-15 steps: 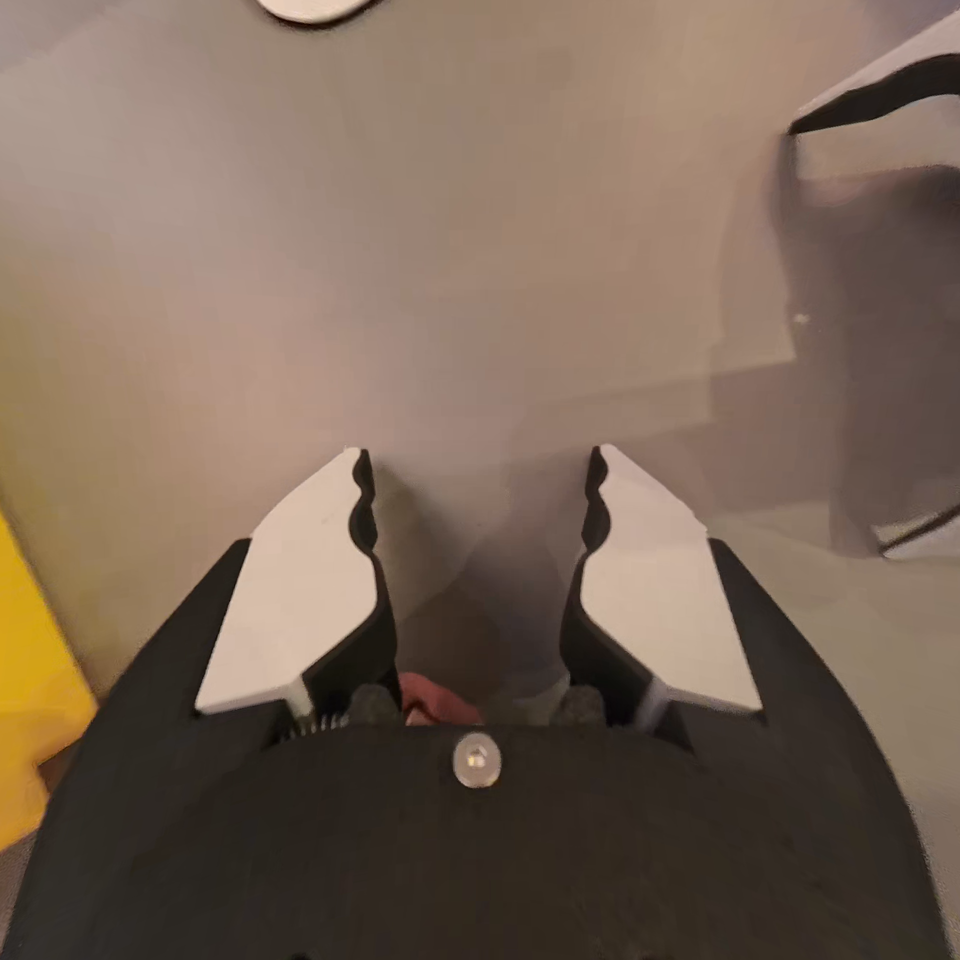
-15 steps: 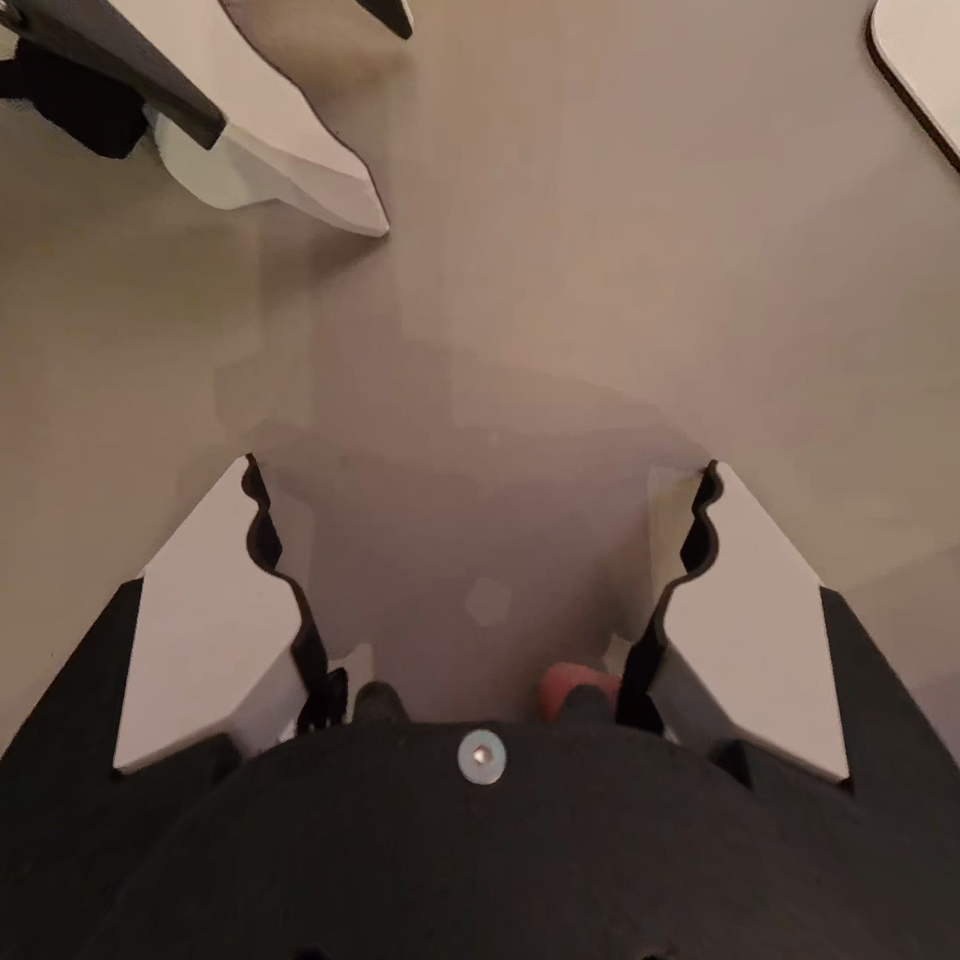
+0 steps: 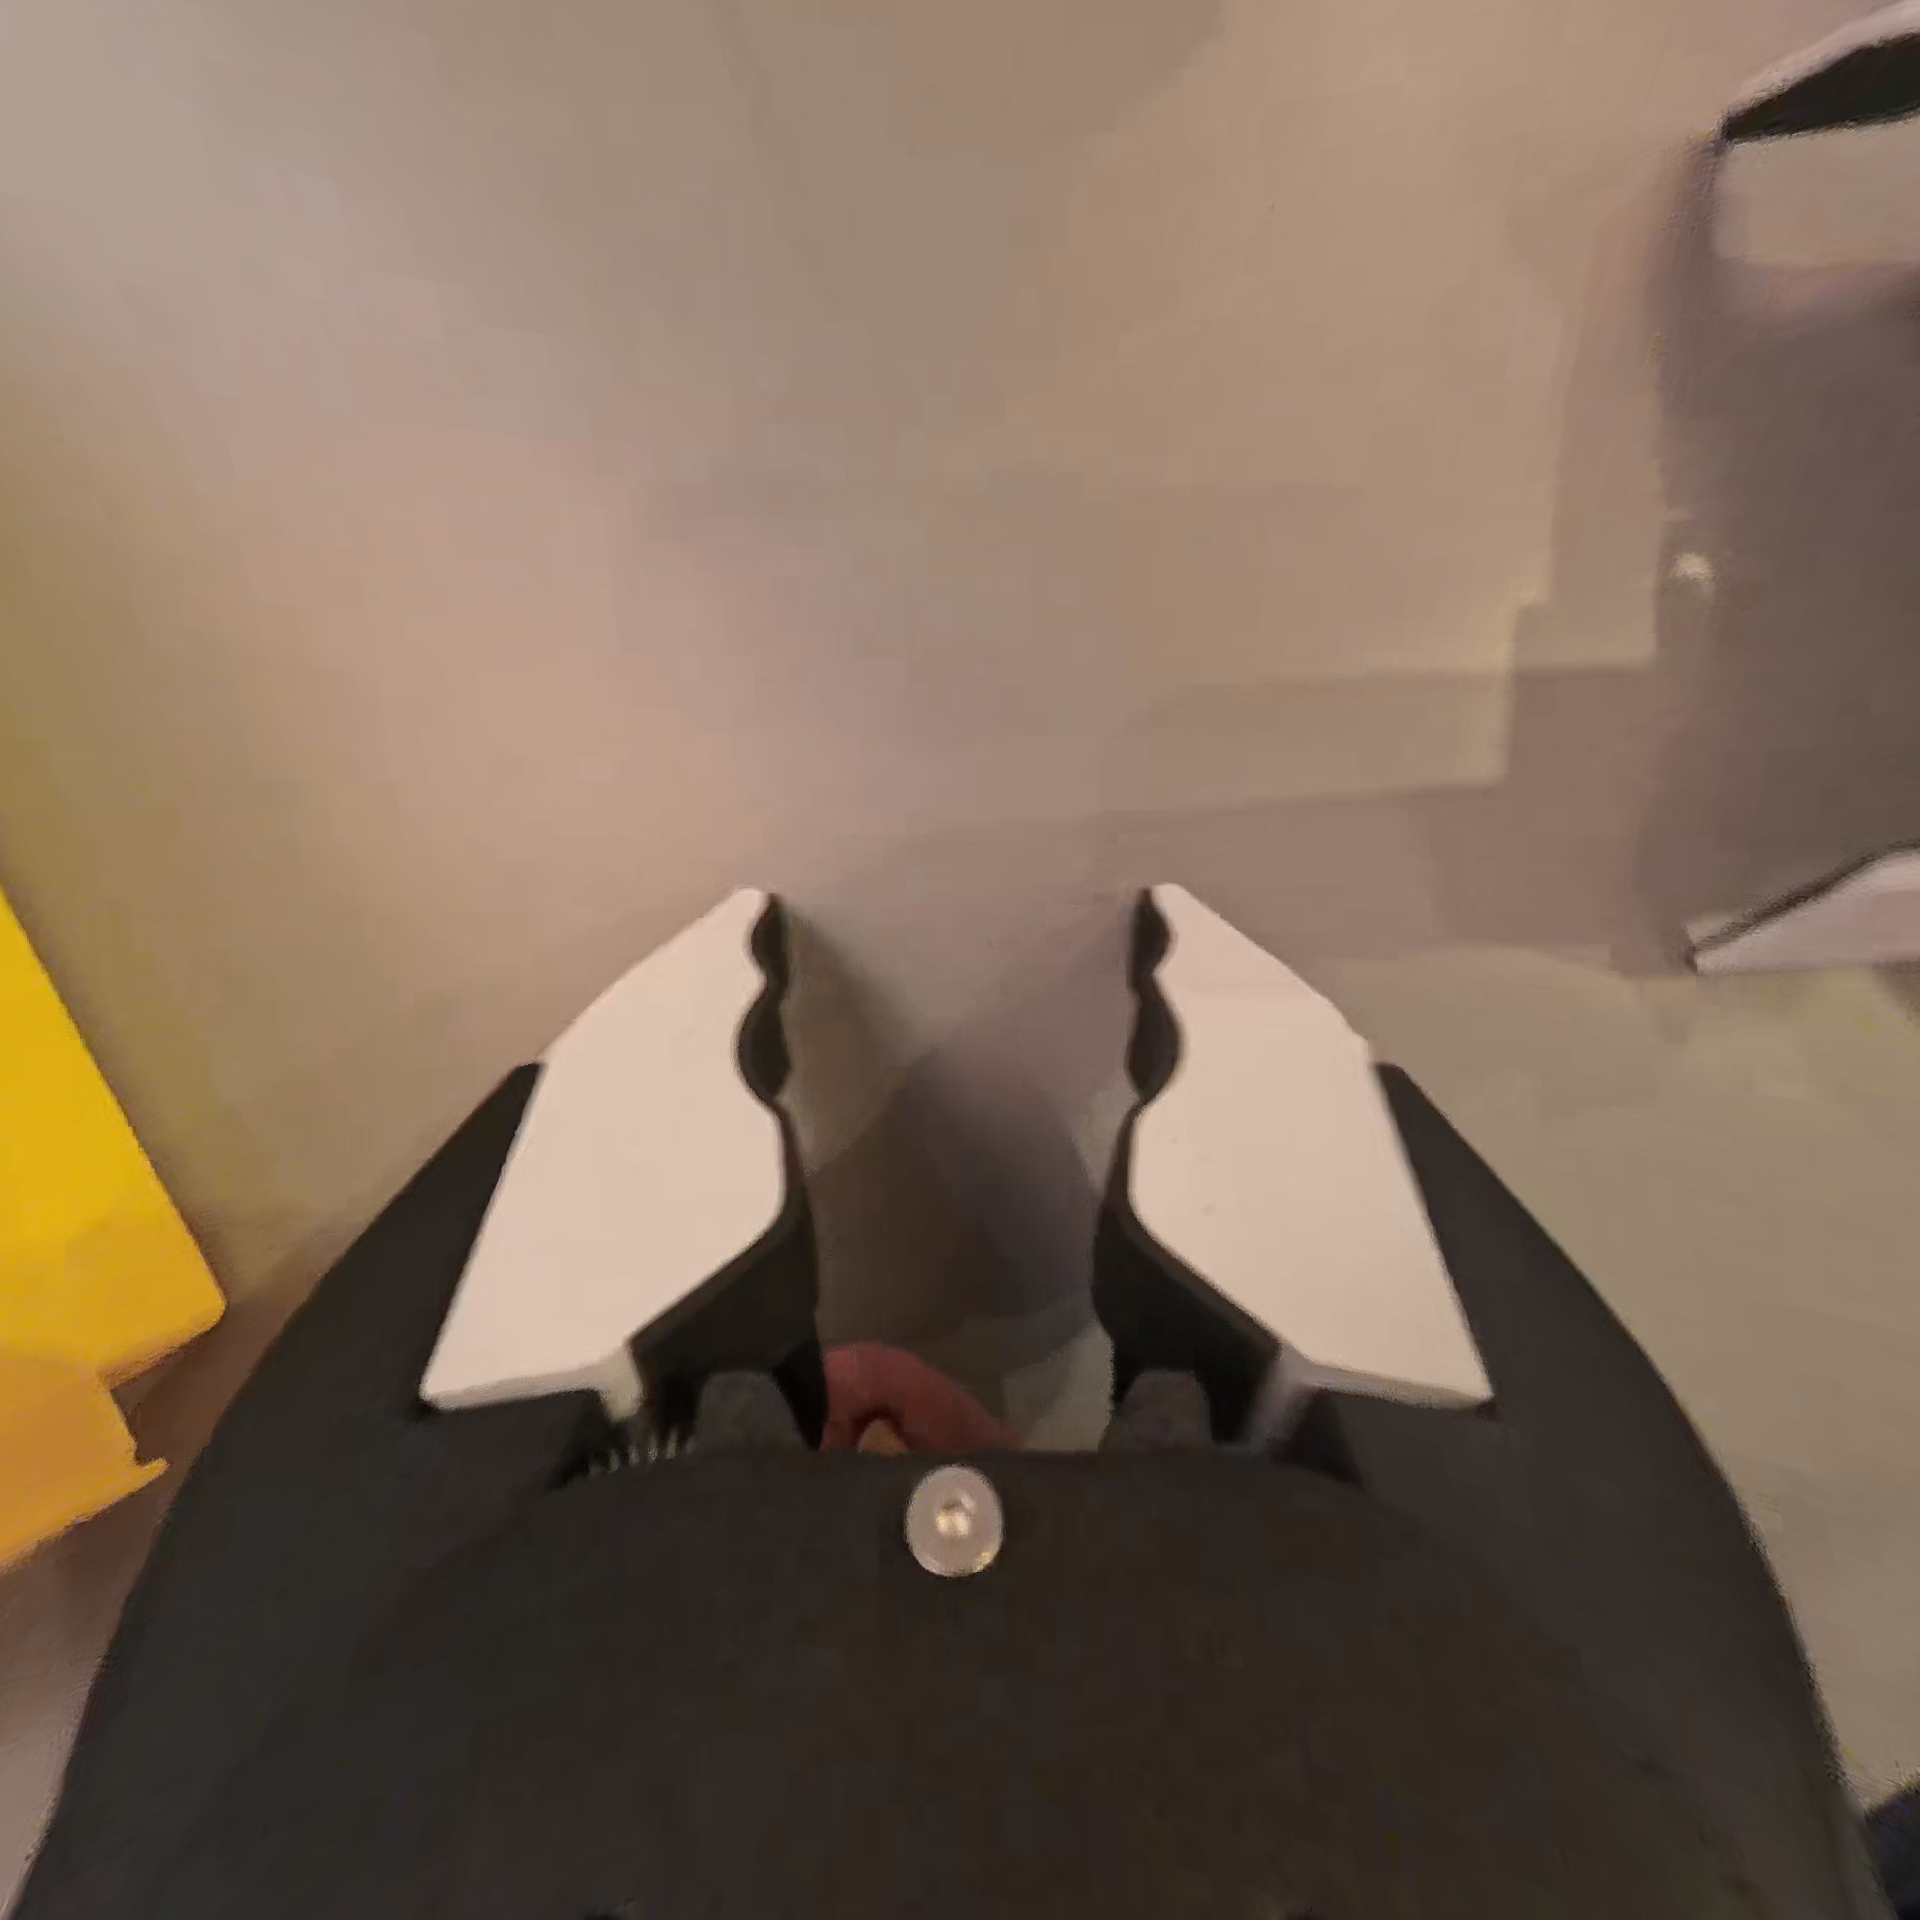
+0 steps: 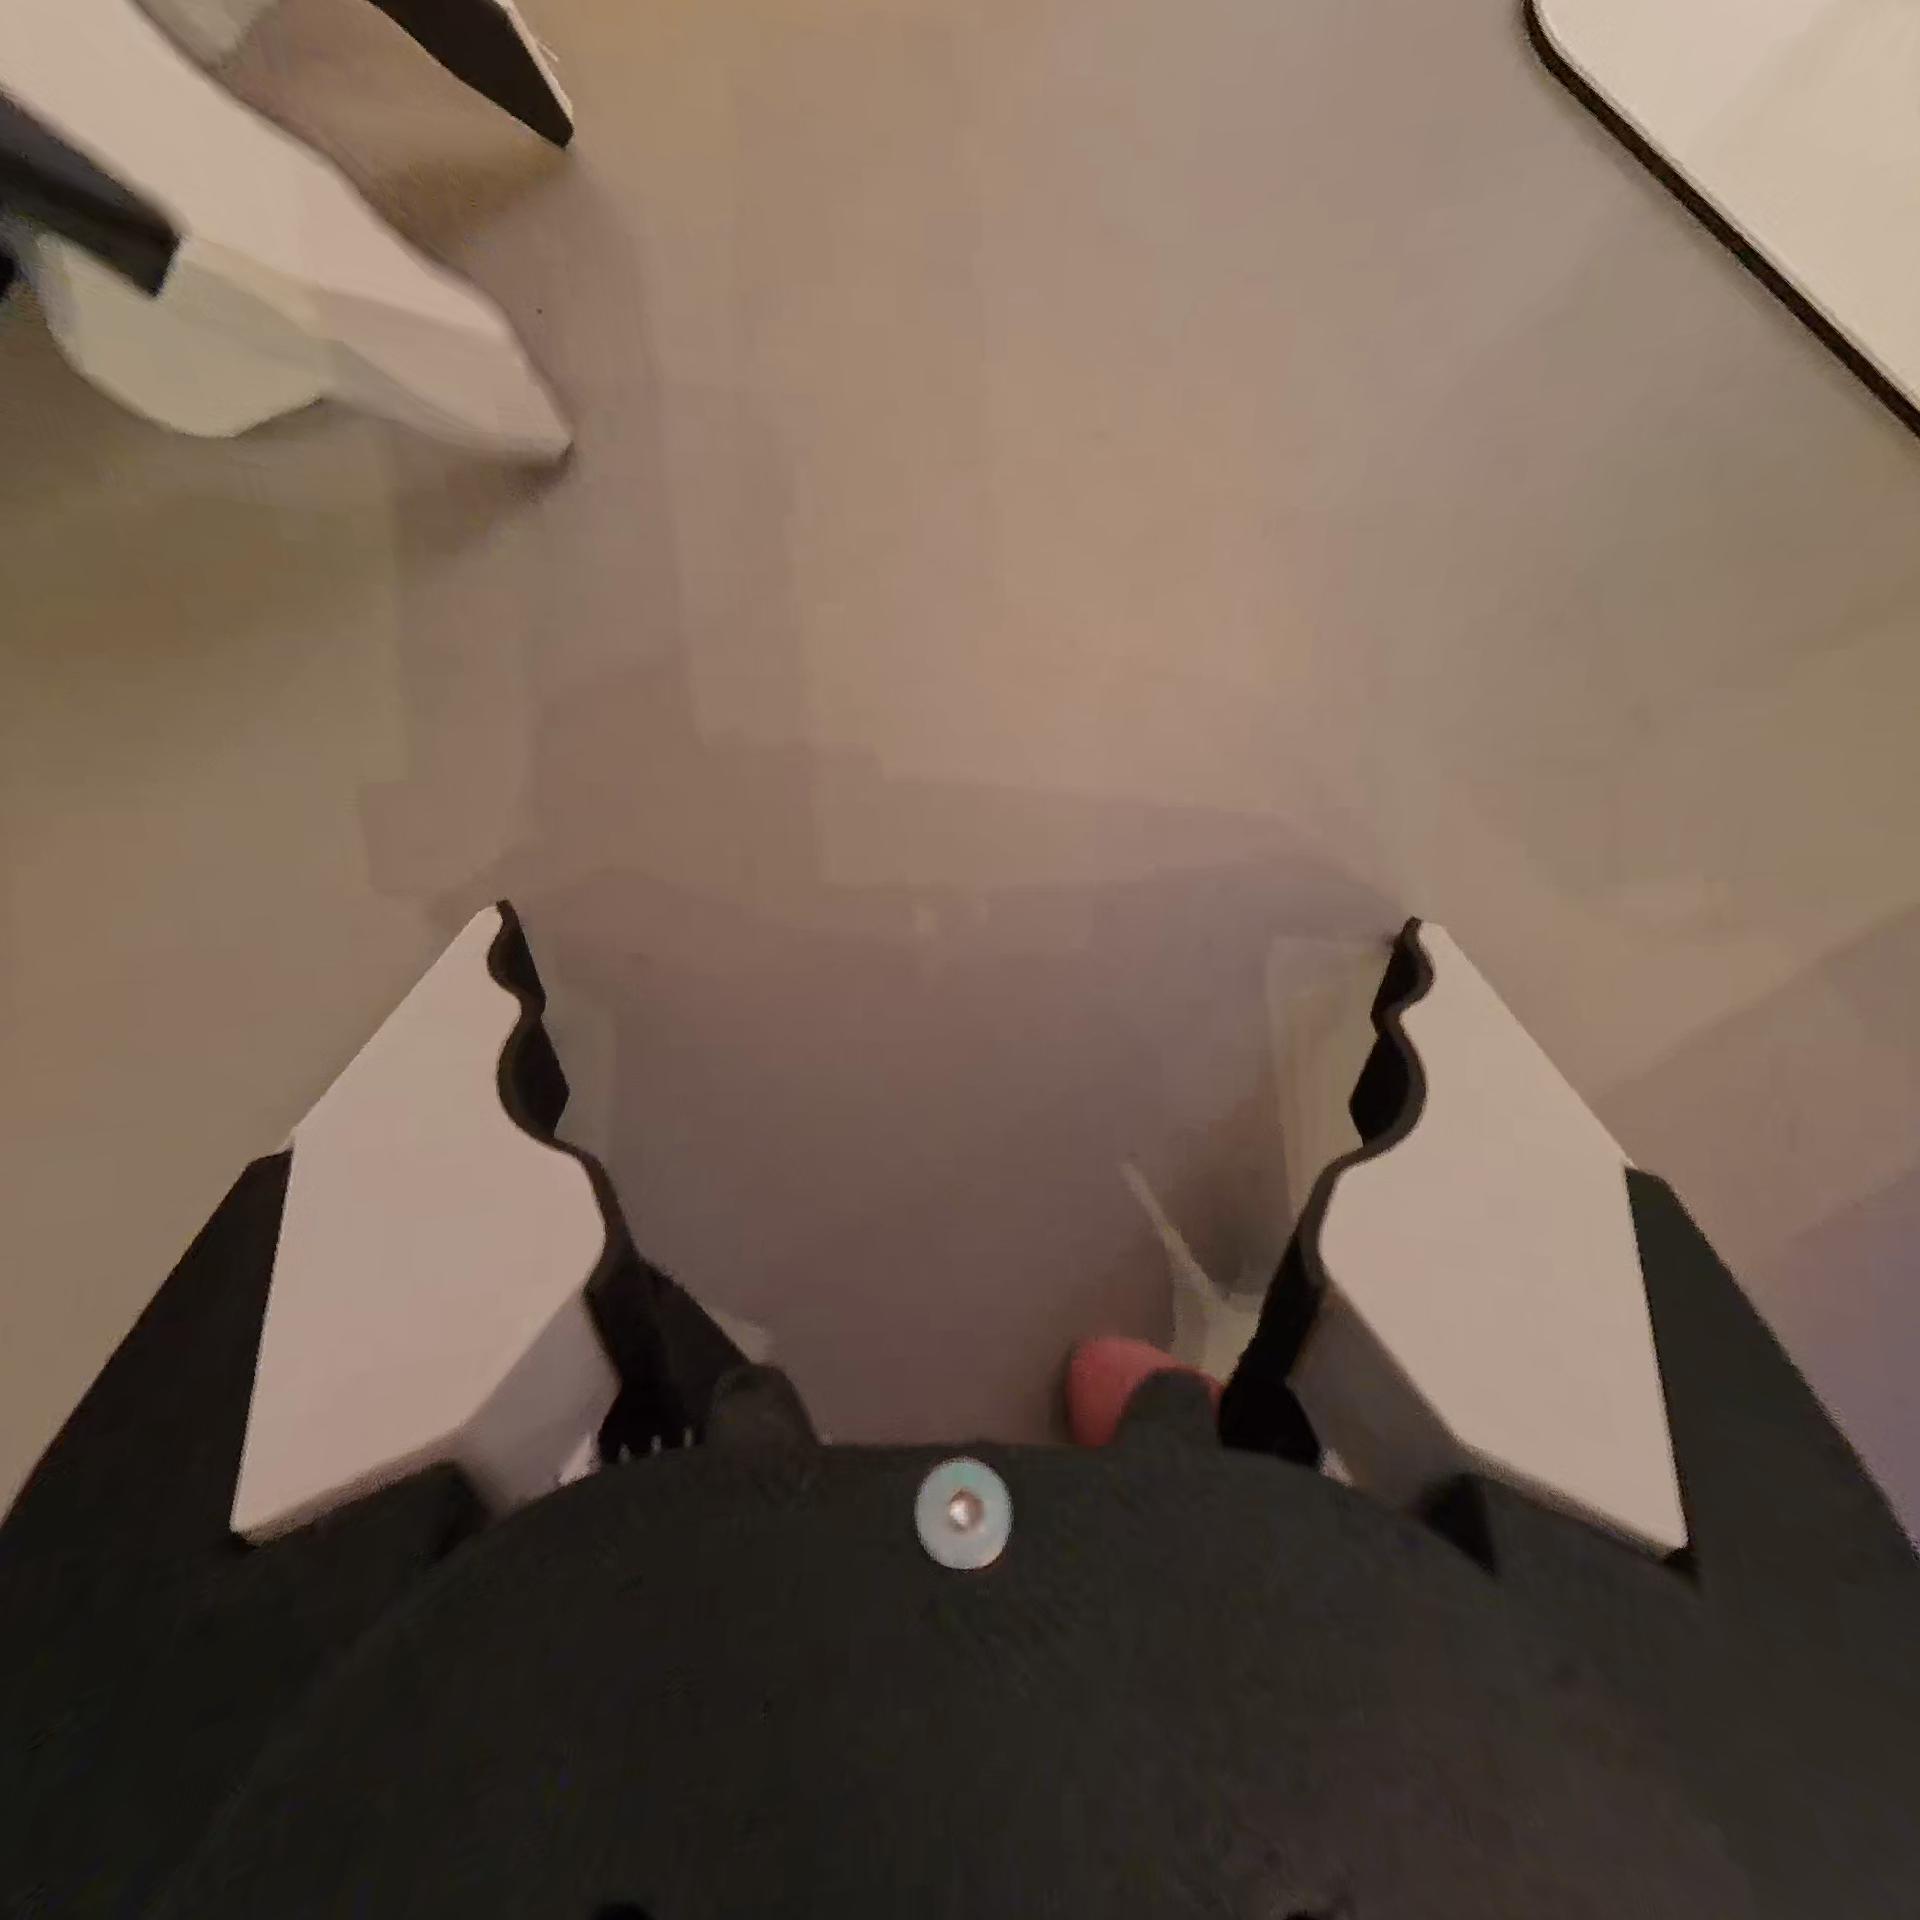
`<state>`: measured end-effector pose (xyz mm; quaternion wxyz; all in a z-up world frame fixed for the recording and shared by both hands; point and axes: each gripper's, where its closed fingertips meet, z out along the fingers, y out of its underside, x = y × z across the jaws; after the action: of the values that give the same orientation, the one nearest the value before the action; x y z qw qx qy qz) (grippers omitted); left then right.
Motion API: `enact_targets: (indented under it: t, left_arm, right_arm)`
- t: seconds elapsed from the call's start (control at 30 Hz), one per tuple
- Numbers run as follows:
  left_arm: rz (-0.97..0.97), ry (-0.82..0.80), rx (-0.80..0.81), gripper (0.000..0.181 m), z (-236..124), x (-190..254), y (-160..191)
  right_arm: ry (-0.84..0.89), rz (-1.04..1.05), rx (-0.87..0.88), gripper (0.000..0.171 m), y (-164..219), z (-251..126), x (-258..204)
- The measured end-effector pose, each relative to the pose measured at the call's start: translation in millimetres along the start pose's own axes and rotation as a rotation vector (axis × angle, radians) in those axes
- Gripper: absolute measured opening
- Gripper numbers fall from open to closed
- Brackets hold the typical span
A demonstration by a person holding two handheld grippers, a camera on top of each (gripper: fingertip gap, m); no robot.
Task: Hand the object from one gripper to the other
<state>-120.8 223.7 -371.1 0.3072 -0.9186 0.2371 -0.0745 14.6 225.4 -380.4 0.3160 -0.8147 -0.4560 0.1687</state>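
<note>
Taken from the left of the left wrist view, a yellow object (image 3: 73, 1226) is seen at the edge, lying on the grey table (image 3: 831, 468), left of and behind the left gripper (image 3: 958, 914). That gripper's two white fingers are held moderately apart above the table, with nothing between them. To its right, blurred parts of the right gripper (image 3: 1829, 520) are seen at the frame's edge.

In the right wrist view, the left gripper (image 4: 561, 291) appears at the upper left, blurred. The right gripper (image 4: 951, 920) is spread wide and empty. A white, dark-edged object (image 4: 1766, 156) lies beyond it to the right. Which item is the task's object cannot be told.
</note>
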Motion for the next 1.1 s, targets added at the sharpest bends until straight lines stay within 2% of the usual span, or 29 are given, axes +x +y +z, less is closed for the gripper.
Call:
enact_targets:
  t: [0.03, 0.07, 0.2, 0.3, 0.5, 0.73, 0.87, 0.93, 1.0, 1.1]
  left_arm:
    - [0.035, 0.05, -0.024, 0.082, -0.9, 7.1, 3.1]
    - [0.044, 0.096, -0.025, 0.092, -1.8, 13.6, 3.3]
    - [0.075, 0.123, -0.005, 0.095, -1.4, 17.2, 2.3]
    - [0.138, 0.098, 0.016, 0.1, 0.4, 16.2, 4.0]
    - [0.124, 0.097, 0.021, 0.106, 0.4, 13.7, 5.8]
    - [0.165, 0.113, 0.058, 0.098, -3.3, 15.3, 7.4]
    - [0.171, 0.117, 0.047, 0.1, -2.8, 14.6, 7.5]
    - [0.119, 0.091, 0.056, 0.114, -1.2, 9.3, 9.2]
    - [0.155, 0.032, 0.054, 0.132, -3.4, 3.2, 9.1]
    - [0.152, 0.076, 0.038, 0.133, -5.5, 11.0, 16.4]
  right_arm:
    - [-0.003, -0.005, -0.007, 0.154, -0.3, 0.3, 2.1]
    - [-0.009, -0.005, -0.017, 0.153, -0.5, 0.7, 4.6]
    - [-0.031, -0.025, -0.012, 0.141, -4.0, 1.3, 10.3]
    - [-0.041, -0.035, 0.009, 0.159, -4.4, 5.3, 4.4]
    - [-0.035, -0.027, 0.009, 0.159, -4.2, 4.7, 3.7]
    - [-0.036, -0.028, 0.01, 0.159, -4.4, 4.5, 3.6]
    - [-0.036, -0.028, 0.01, 0.159, -4.3, 4.4, 3.7]
    - [-0.036, -0.028, 0.01, 0.159, -4.4, 4.5, 3.6]
    - [-0.036, -0.028, 0.01, 0.159, -4.3, 4.5, 3.8]
    - [-0.036, -0.028, 0.01, 0.159, -4.4, 4.6, 3.7]
